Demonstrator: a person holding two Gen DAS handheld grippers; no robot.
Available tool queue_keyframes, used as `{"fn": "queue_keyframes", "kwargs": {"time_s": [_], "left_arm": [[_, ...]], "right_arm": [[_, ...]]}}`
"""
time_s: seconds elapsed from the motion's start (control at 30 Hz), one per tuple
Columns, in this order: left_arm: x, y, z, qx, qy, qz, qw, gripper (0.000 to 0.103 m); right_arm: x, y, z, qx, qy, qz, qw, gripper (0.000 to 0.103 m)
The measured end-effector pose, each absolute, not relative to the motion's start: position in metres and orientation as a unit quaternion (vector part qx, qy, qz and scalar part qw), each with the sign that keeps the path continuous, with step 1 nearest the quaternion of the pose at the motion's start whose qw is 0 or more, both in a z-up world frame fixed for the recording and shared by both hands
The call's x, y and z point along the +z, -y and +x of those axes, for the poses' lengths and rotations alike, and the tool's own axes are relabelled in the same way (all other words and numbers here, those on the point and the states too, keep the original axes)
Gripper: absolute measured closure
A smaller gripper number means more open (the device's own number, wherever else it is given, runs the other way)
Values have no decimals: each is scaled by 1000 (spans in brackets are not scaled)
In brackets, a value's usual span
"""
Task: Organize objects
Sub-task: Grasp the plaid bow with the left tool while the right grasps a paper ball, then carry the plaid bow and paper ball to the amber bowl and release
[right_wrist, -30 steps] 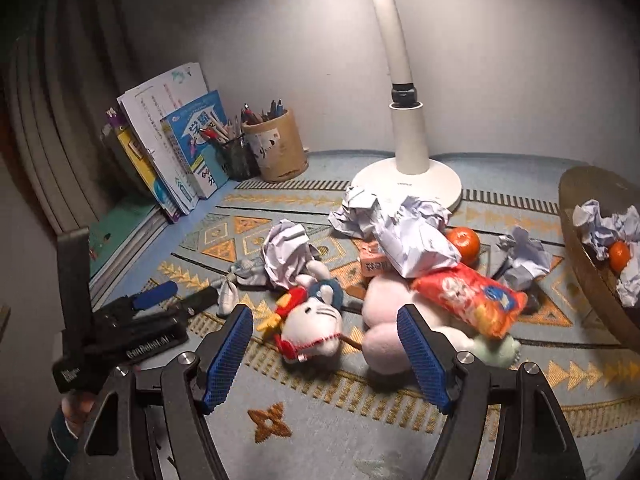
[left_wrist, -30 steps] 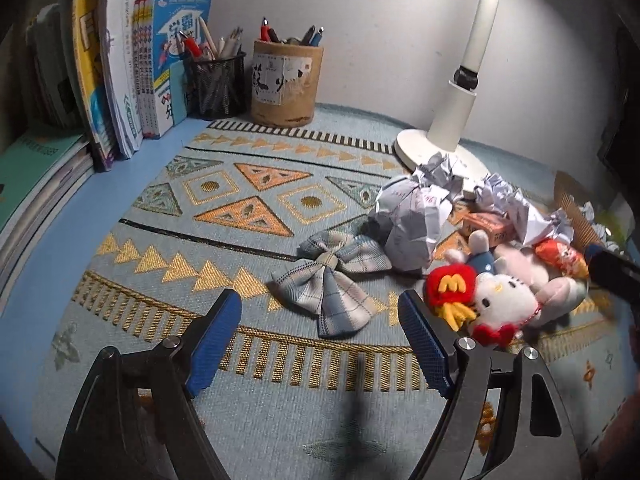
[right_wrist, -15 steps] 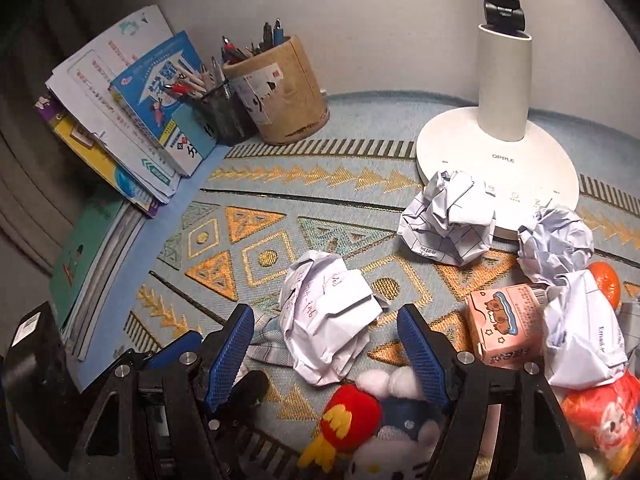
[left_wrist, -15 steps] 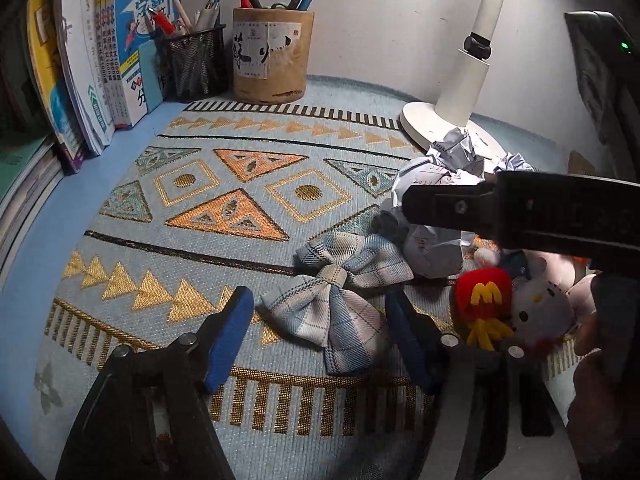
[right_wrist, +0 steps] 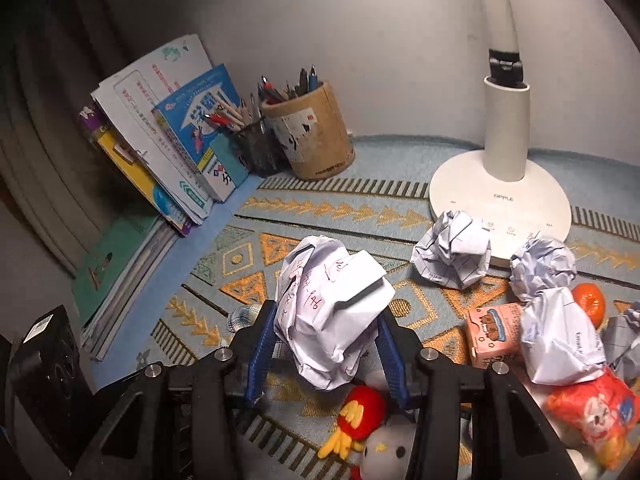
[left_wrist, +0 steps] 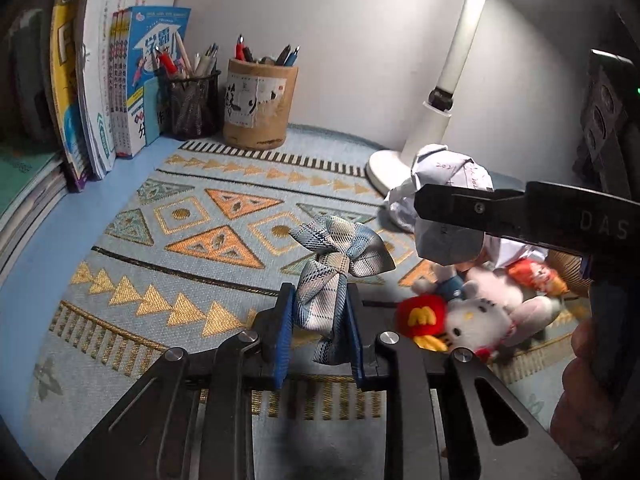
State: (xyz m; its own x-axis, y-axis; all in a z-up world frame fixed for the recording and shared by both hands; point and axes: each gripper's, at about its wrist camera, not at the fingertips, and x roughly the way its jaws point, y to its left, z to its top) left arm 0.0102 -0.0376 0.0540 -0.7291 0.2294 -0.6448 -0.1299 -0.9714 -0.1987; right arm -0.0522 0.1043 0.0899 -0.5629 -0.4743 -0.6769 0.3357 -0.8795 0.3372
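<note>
My left gripper (left_wrist: 318, 308) is shut on the lower wing of a grey-blue plaid bow (left_wrist: 340, 248), which stands up from the jaws above the patterned mat (left_wrist: 160, 240). In the right wrist view my right gripper (right_wrist: 326, 320) has a crumpled paper ball (right_wrist: 328, 312) with red writing between its blue pads. Its jaws are closing and both pads touch the paper. From the left wrist view that ball (left_wrist: 448, 240) shows behind the right gripper's black finger (left_wrist: 480, 208). A corner of the bow (right_wrist: 240, 314) peeks out left of the right gripper.
A white cat plush (right_wrist: 384, 448) with a red fries toy (right_wrist: 360, 412) lies under the right gripper. More paper balls (right_wrist: 452, 252), a pink carton (right_wrist: 496, 332), an orange (right_wrist: 588, 304) and a snack bag (right_wrist: 592, 412) lie near the lamp base (right_wrist: 500, 196). Pen holders (left_wrist: 256, 108) and books (left_wrist: 120, 80) stand at the back left.
The left jaws closed on the bow and raised it off the mat. The right gripper moved left over the written paper ball and its jaws narrowed onto it.
</note>
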Motion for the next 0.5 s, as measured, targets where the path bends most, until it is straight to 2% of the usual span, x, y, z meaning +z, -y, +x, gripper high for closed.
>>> {"fn": "queue_keyframes", "kwargs": {"time_s": [0.2,0.37,0.5], "left_arm": [[91,6,32,937,65,-319,128,82],[112,-37,41,936,54,-307,164,82],[134,-80,45,933,49,-293,203,82]], "right_arm": [[119,-154,-13,-893,111,382,212,56],[131,-216,13,-890,167,382,187,56],[156,-272,38,-904,195,352,141,56]]}}
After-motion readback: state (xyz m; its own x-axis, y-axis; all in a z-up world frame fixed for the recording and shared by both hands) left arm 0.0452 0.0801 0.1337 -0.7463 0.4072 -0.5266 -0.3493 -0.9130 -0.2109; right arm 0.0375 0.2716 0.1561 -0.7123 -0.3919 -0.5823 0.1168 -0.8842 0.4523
